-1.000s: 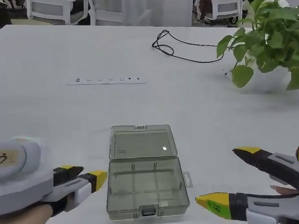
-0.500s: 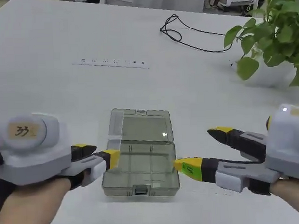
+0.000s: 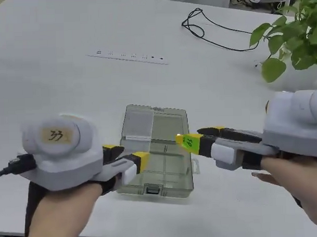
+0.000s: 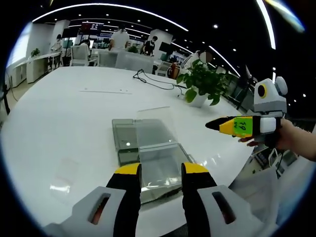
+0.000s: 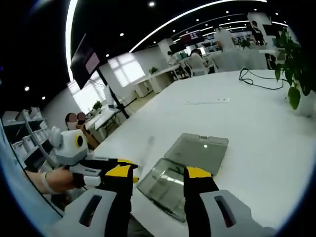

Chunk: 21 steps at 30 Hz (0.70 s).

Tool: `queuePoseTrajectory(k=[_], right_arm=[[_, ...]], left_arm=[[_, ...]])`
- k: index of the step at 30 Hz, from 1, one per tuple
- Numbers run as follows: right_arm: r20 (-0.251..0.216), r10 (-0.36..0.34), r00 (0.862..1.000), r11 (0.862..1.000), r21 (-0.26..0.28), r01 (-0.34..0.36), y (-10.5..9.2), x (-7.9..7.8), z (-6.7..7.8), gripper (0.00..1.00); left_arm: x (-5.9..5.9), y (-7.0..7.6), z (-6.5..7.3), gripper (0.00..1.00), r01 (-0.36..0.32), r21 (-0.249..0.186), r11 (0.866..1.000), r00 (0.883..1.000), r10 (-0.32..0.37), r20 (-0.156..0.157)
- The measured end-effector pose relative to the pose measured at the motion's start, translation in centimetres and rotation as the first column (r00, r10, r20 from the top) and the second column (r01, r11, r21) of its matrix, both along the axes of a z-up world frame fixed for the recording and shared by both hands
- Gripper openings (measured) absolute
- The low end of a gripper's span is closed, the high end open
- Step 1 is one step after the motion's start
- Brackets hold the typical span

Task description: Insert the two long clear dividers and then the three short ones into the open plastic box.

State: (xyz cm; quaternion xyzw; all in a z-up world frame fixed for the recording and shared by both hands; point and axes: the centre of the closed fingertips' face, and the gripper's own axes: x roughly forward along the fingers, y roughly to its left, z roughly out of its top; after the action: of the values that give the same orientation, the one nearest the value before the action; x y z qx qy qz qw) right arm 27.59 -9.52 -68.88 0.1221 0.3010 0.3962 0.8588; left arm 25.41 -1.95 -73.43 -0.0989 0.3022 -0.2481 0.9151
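While hovering over a white table (image 3: pixel 69 85), the left gripper (image 3: pixel 126 153) in the head view clamps a long clear plastic divider (image 3: pixel 138 123) at the left edge of an open clear plastic box (image 3: pixel 171 186); the right gripper (image 3: pixel 193 136) gapes, empty. Left gripper view: divider upright between jaws. Right gripper view: box ahead.

Box (image 3: pixel 171 172) on table (image 3: pixel 68 80), left gripper (image 3: pixel 127 153) and right gripper (image 3: pixel 193 136) flanking it.

Left hand-held gripper (image 3: pixel 127 153) angled inward, right hand-held gripper (image 3: pixel 200 136) jaws apart, tips near each other
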Motion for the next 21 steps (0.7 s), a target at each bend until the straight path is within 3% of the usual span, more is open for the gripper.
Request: queuePoseTrajectory(k=[9,13,21], right_arm=[[-0.060,-0.004,0.998,0.999,0.045,0.007,3.0,1.9,-0.1,0.28],[-0.093,-0.013,0.996,0.999,0.049,0.017,3.7,1.9,-0.4,0.22],[-0.173,-0.050,0.984,0.992,0.107,0.069,4.2,1.8,-0.6,0.13]], left_arm=[[0.7,-1.0,0.9,0.30,0.039,-0.019,0.999,0.998,-0.038,0.042],[0.9,-1.3,1.2,0.30,0.054,-0.021,0.998,0.997,-0.053,0.061],[1.0,-1.3,1.5,0.30,0.055,-0.036,0.998,0.995,-0.051,0.086]])
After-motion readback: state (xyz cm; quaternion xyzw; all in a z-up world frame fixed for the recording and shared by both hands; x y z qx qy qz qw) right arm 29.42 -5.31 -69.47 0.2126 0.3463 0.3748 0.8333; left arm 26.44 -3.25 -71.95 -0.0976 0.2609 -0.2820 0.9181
